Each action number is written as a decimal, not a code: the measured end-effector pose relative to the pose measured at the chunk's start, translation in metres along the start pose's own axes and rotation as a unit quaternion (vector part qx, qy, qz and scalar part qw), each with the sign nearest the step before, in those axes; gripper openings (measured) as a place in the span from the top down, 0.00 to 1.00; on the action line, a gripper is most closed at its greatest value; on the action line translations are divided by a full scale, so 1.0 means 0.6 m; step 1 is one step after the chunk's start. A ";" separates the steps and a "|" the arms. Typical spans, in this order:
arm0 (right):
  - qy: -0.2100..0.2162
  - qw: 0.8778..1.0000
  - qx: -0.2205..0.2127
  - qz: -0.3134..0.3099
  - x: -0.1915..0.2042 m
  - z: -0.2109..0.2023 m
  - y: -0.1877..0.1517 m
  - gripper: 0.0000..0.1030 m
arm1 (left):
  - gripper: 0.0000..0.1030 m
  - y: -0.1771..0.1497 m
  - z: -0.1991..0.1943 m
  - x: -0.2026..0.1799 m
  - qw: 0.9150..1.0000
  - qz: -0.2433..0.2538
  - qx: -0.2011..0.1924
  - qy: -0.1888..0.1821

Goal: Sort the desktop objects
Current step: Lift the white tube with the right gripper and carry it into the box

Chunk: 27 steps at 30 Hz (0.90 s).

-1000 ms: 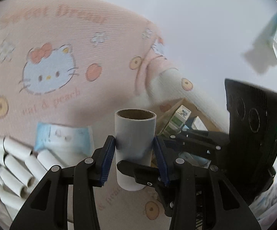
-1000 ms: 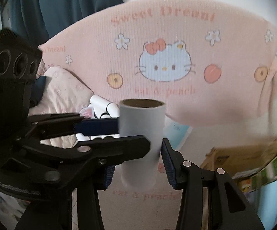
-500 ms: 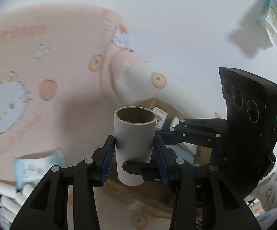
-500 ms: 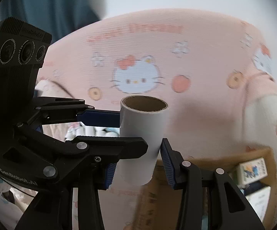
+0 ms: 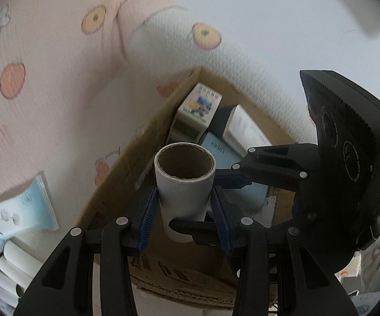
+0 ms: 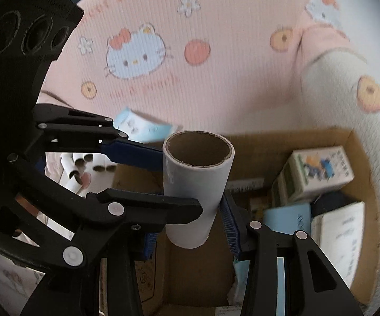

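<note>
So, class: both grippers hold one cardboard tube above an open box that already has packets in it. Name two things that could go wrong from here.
1. Both the left gripper and the right gripper clamp the same tube; if they pull apart or twist differently, the hollow cardboard may crush or slip.
2. The cardboard box is crowded with packets, so a released tube may land tilted on them or roll.

view: I've swung both cameras off the pink cartoon cushion (image 6: pixel 190 60) | tube: the cardboard tube (image 5: pixel 184 184) now hangs over the open cardboard box (image 5: pixel 142 163) (earlier it faced the cushion) | background: pile of small white rolls (image 5: pixel 8 268) has slid to the lower left edge | box contents now visible
</note>
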State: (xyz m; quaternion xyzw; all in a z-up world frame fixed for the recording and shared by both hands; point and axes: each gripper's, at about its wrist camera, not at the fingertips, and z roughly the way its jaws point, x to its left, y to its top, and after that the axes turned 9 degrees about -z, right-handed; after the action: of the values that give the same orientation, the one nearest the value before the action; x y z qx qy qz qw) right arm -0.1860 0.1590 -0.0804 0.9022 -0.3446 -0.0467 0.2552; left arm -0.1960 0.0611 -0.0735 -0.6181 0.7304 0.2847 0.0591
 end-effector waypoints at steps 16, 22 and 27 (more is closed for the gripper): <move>0.078 0.994 0.060 0.049 -0.015 0.081 -0.024 0.61 | 0.56 -0.001 0.043 0.015 0.992 0.051 0.075 0.088; 0.093 0.991 0.081 0.056 -0.018 0.101 -0.029 0.61 | 0.77 -0.003 0.039 0.020 0.986 0.084 0.066 0.129; 0.111 0.986 0.104 0.071 -0.019 0.120 -0.035 0.61 | 0.97 0.002 0.036 0.040 0.986 0.076 0.066 0.129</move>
State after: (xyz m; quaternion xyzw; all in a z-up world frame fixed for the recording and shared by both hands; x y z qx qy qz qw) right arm -0.2006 0.1487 -0.1544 0.8967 -0.3800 0.1084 0.1994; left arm -0.2083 0.0509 -0.1014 -0.5869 0.7941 0.1570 -0.0168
